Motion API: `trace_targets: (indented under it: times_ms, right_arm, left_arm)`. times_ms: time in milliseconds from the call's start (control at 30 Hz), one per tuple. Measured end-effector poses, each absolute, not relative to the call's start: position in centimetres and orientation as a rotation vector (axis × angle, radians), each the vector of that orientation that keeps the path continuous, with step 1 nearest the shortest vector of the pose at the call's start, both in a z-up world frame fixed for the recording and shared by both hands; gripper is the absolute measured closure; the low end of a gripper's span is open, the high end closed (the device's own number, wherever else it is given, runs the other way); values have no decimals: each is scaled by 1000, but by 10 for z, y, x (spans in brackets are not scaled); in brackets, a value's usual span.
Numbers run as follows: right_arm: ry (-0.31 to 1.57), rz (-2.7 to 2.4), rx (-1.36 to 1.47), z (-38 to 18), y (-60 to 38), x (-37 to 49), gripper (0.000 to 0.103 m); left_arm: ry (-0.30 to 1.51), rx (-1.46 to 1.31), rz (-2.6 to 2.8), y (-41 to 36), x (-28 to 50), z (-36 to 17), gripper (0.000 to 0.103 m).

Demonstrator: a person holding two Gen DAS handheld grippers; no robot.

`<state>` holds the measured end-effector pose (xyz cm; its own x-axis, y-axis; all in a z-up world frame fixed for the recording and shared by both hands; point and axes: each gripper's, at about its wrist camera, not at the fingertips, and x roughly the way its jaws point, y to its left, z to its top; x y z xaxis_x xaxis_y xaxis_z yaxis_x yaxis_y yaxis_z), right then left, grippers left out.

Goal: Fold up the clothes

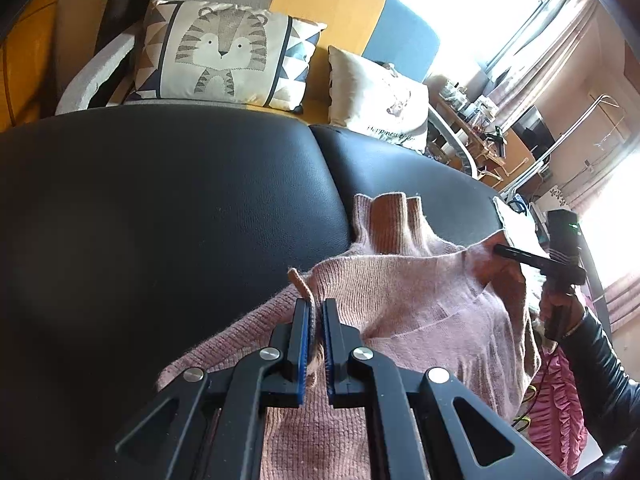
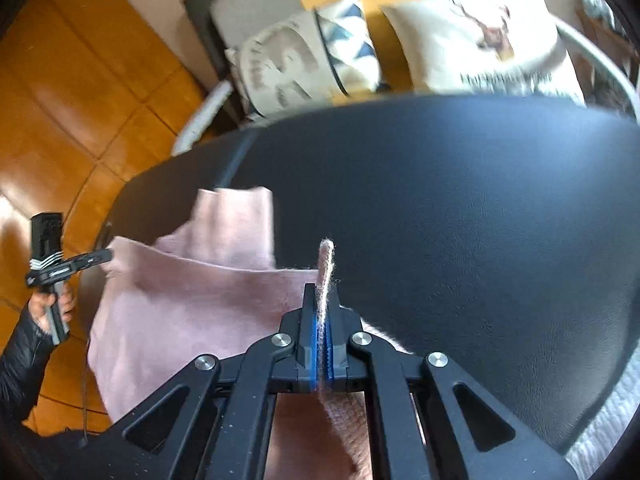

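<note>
A pink knit turtleneck sweater [image 1: 404, 304] is held up over a black leather cushion [image 1: 160, 216], its collar pointing away. My left gripper [image 1: 316, 308] is shut on one shoulder edge of the sweater. My right gripper [image 2: 325, 300] is shut on the other shoulder edge, with a fold of knit sticking up between the pads. The sweater [image 2: 192, 300] hangs stretched between the two. The right gripper also shows in the left wrist view [image 1: 500, 249], and the left gripper shows in the right wrist view [image 2: 106, 256].
A tiger-print pillow [image 1: 224, 56] and a white pillow [image 1: 380, 96] lean on a sofa behind the cushion. A wooden floor [image 2: 80, 100] lies to the left. A pink ruffled cloth [image 1: 560, 408] hangs at the right. A cluttered desk [image 1: 480, 120] stands by a window.
</note>
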<state>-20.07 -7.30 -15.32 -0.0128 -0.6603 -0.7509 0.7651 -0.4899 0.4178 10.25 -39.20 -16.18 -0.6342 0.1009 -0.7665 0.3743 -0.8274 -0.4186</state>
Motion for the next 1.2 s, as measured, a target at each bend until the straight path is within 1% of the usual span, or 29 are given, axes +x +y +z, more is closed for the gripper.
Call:
trace_targets:
  times_ms: [133,300,433,633,733,833,900,1000,1033,1100,1133,1200]
  right_arm:
    - [105,-1702,1065,-121,-54,-173,100]
    - [124,-1614,969,-106,-33,-123,100]
    - [166,-1543,1030,-125,-16,-90,100]
    - [185,-1525,1171,-167,-2,-80,99]
    - [198,-1552,1189,-172,-1,-81,91]
    - [206,-1574,1185,-167,-1,-85,91]
    - [213,-1584,1187,-166,-2,-88,91]
    - [204,-1596,1201,-166,-1,-90,91]
    - [198,-1600,1204,-166,0,-91,91]
    - [178,-1602,1187,-159,5,-87,91]
    - [175,-1603,1178,-154,7,-85,89]
    - [151,-1618,1147,-139,17,-84,79]
  left_arm:
    - [838,1222,-2601,-384,117,-150,98]
    - [806,1225,-2616,-371,147,-145,98]
    - [778,1274,-2599,-358,174,-155,98]
    - [748,1368,-2510,-351,202,-185,98]
    - [768,1346,-2493,-355,212,-184,98]
    - [784,1296,-2491,-362,219,-173,98]
    - [786,1230,-2516,-368,216,-157,97]
    - [760,1152,-2577,-367,191,-134,94]
    - [737,1144,-2607,-362,173,-128,90]
    - [708,1178,-2651,-349,141,-128,88]
    - [694,1196,-2673,-342,124,-128,88]
    - [665,1254,-2698,-330,95,-133,88]
